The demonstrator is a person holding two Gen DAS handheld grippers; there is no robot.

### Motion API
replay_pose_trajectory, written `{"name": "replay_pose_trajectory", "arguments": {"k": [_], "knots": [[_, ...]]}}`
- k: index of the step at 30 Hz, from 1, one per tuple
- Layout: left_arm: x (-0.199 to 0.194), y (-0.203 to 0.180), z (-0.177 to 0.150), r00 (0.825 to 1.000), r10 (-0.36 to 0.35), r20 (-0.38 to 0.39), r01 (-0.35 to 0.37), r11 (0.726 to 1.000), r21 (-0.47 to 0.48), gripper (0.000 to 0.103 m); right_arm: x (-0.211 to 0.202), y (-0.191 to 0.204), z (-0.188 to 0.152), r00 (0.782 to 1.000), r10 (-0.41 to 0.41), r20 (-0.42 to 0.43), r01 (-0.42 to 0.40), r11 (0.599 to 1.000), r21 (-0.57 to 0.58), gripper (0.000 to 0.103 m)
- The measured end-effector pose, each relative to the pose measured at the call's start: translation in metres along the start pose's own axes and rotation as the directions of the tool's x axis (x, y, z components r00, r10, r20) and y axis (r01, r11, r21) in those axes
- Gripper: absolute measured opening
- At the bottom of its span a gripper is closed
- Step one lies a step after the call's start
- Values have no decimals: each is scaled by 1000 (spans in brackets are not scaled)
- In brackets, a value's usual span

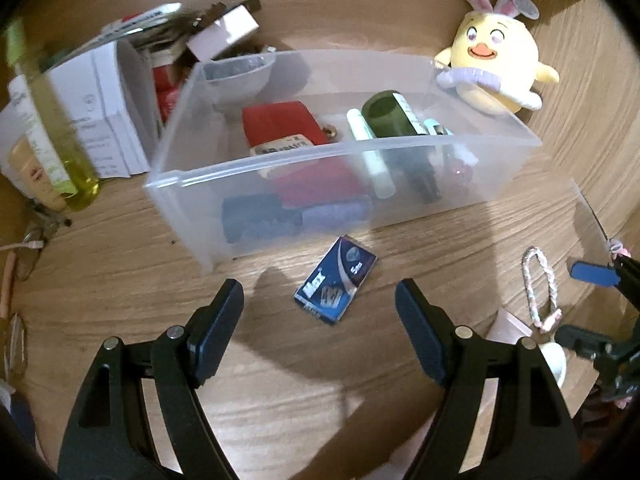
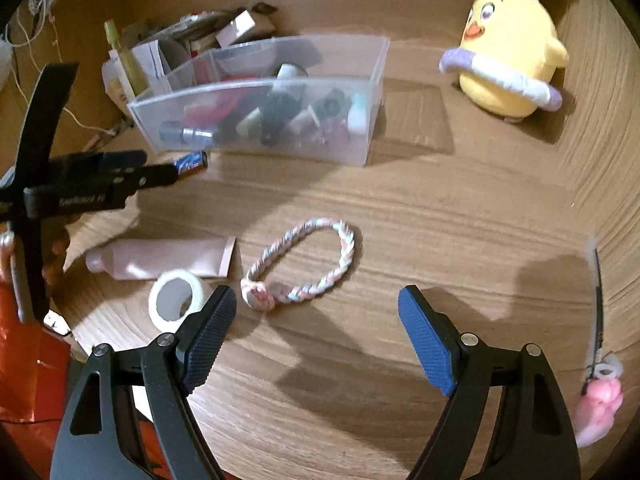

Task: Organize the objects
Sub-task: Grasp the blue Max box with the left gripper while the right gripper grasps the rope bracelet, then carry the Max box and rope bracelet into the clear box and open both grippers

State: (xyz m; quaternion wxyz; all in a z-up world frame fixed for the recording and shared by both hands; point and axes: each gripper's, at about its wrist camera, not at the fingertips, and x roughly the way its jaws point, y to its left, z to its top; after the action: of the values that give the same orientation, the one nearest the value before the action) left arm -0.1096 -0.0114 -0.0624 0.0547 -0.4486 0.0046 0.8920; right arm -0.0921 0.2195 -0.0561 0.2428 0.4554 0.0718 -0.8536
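I hold my left gripper (image 1: 320, 312) fingers apart over the blue packet (image 1: 336, 282), right gripper (image 2: 316, 332) likewise apart near the braided loop (image 2: 304, 266), both bound for the bin (image 1: 344, 152).

The left hand-held gripper (image 1: 319, 300) hovers low with its jaws spread wide, nothing between them. The right hand-held gripper (image 2: 316, 312) hangs just the same, jaws wide apart and empty, off to the left one's right side.
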Motion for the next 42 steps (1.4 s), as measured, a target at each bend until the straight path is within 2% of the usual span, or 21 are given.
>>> {"name": "replay_pose_trajectory", "arguments": {"k": [4,6,8,13,14,16,18,20,31,42], "knots": [[9,-5,3,1000,-21,-4,21,999,33,77,2,3,1,1000,-21,16,21,999,-28,81],[11,-8,3,1000,-28,-4,28,998,49,71,4,4,3,1000,-15,23,16,999,-43,80],[14,-10,4,999,-31,-10,31,998,61,68,7,6,5,999,-21,30,22,998,-60,75],[17,-14,7,999,-38,1,37,995,90,60,10,9,10,998,-37,50,41,996,-84,47],[17,-15,7,999,-41,2,41,995,96,57,11,8,11,998,-42,57,46,996,-80,43],[16,-15,7,999,-43,8,42,994,103,50,11,5,13,997,-46,62,50,997,-66,26],[16,-15,7,999,-51,9,50,993,105,40,11,0,15,997,-38,66,41,998,-37,17],[13,-12,6,996,-83,11,82,991,103,27,11,-5,15,997,-26,70,26,1000,-5,17],[-14,-5,-6,997,-56,60,53,998,46,27,-22,-6,23,985,-35,171,32,999,18,15],[-67,-9,4,979,-41,200,34,999,41,27,-59,5,40,960,-14,279,19,1000,-16,15]]}}
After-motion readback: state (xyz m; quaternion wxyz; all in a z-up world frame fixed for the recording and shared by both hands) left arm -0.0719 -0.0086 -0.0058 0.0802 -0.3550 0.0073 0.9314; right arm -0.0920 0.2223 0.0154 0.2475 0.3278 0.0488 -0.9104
